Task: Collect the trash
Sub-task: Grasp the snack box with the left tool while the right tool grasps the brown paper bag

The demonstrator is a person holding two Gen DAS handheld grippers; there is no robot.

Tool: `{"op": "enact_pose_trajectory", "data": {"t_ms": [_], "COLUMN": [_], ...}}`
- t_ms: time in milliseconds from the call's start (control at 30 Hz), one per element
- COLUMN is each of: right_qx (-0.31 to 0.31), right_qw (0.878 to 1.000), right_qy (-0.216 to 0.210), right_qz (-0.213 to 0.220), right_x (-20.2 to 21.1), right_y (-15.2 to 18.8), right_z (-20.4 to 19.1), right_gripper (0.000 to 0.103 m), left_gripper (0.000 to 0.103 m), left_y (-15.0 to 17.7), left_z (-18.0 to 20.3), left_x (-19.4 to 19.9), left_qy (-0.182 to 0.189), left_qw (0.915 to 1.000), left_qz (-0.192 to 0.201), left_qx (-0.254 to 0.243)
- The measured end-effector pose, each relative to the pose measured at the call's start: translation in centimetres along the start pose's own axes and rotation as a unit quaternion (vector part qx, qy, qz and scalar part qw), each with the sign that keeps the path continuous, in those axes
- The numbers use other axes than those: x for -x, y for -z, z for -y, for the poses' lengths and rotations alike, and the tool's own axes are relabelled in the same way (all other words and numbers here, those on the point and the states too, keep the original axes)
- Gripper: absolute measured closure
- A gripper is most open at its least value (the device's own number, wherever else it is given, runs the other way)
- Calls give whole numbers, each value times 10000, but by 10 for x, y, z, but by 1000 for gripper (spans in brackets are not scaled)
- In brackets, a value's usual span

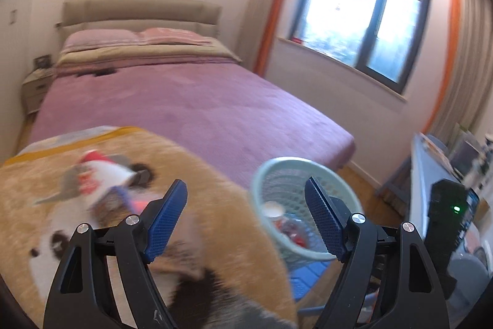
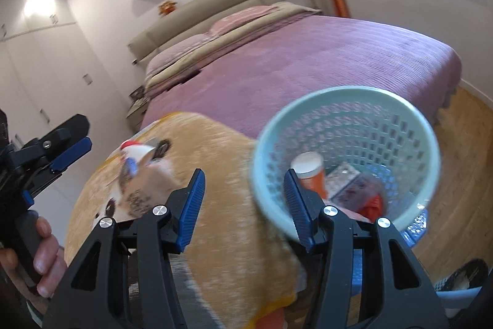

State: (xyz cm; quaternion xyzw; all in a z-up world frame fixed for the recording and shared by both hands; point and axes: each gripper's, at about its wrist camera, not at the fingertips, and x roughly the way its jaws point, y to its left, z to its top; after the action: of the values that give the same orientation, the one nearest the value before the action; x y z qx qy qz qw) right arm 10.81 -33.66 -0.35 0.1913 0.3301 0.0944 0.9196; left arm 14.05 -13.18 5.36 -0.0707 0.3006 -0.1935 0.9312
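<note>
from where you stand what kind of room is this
A home bedroom, almost certainly. A large bed with a purple cover and an upholstered headboard fills the middle, a nightstand sits beside it, and a curtained window is on the far wall. A mesh wastebasket stands at the bed's foot.

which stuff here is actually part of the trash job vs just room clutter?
Job:
- left gripper, open, empty
- right gripper, open, empty
- mesh basket with an orange cup and wrappers inside
- paper cup on the tan blanket

Clutter:
- bed
- pillows
- nightstand
</note>
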Motion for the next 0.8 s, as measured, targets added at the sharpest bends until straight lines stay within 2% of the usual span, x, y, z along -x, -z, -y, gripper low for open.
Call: {"op": "enact_pose_trajectory", "data": {"t_ms": [200, 300, 400, 700, 800], "right_qx": [263, 354, 373, 618, 668], "right_qw": [9984, 9969, 9952, 9920, 9913], "right_qy": [-302, -426, -553, -515, -425], "right_qz": [-401, -561, -715, -970, -1055], "right_x": [-26, -41, -54, -83, -94], "right_y": [11, 16, 18, 18, 19], "right_z": [-43, -63, -78, -117, -122], "right_gripper": [48, 48, 44, 31, 31], "left_gripper": [26, 26, 26, 26, 26], "left_y": [11, 19, 27, 38, 39], "left_z": [-62, -90, -111, -149, -153], "left_x": [16, 17, 16, 7, 5], "left_qy": [-259, -422, -527, -610, -551], "left_qw": [9976, 9948, 9924, 9863, 9849], "left_qz": [-35, -150, -283, -469, -505], "left_qx": [644, 917, 1072, 1461, 1559]}}
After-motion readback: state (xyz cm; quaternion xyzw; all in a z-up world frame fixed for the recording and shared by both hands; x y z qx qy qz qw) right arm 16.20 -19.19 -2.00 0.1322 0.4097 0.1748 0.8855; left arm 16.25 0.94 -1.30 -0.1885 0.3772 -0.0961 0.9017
